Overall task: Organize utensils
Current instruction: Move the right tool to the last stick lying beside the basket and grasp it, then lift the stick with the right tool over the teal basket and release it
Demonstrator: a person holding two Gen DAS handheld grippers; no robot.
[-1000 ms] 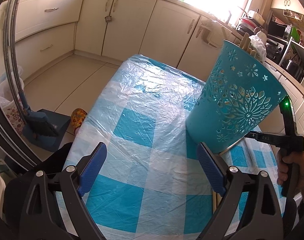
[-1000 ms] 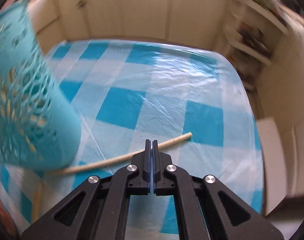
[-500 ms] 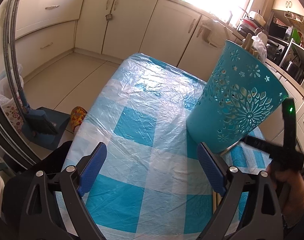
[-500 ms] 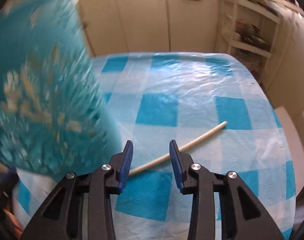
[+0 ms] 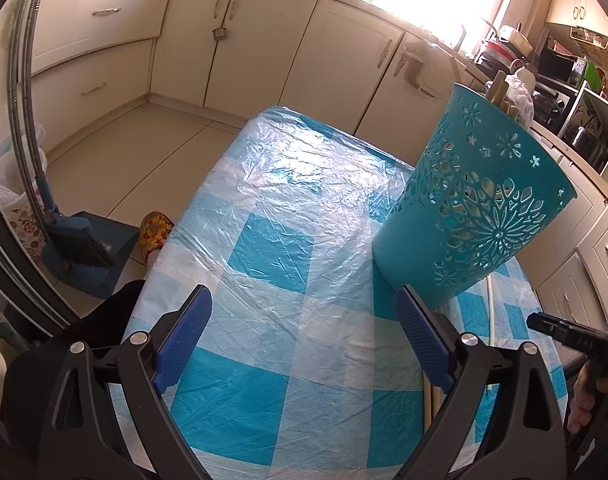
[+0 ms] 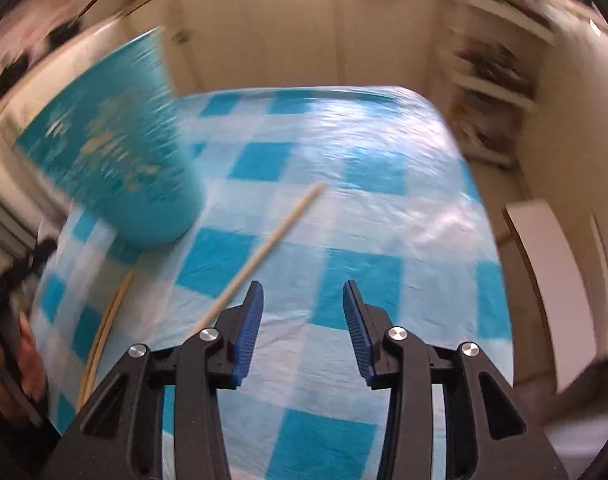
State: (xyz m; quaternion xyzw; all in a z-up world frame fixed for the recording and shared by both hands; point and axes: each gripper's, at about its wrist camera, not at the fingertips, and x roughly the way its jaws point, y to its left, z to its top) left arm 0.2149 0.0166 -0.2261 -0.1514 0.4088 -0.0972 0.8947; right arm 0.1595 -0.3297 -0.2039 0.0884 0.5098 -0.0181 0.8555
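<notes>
A teal cut-out utensil holder (image 5: 475, 216) stands on the blue-checked table (image 5: 288, 248), with wooden handles (image 5: 499, 88) poking from its top. It also shows blurred in the right wrist view (image 6: 116, 168). A long pale wooden stick (image 6: 264, 252) lies on the cloth beside the holder, its near end under my right gripper's left finger. Two more wooden utensils (image 6: 104, 324) lie at the table's left edge. My left gripper (image 5: 304, 340) is open and empty, left of the holder. My right gripper (image 6: 300, 332) is open and empty above the cloth.
Cream kitchen cabinets (image 5: 264, 40) ring the room. A blue dustpan and brush (image 5: 80, 248) sit on the floor to the left of the table. A cluttered counter (image 5: 543, 64) lies behind the holder. Open shelves (image 6: 495, 72) stand beyond the table's far edge.
My right gripper has opened from fully shut and swung back and to the right, away from the holder. The stick stays on the cloth. The left gripper has barely moved.
</notes>
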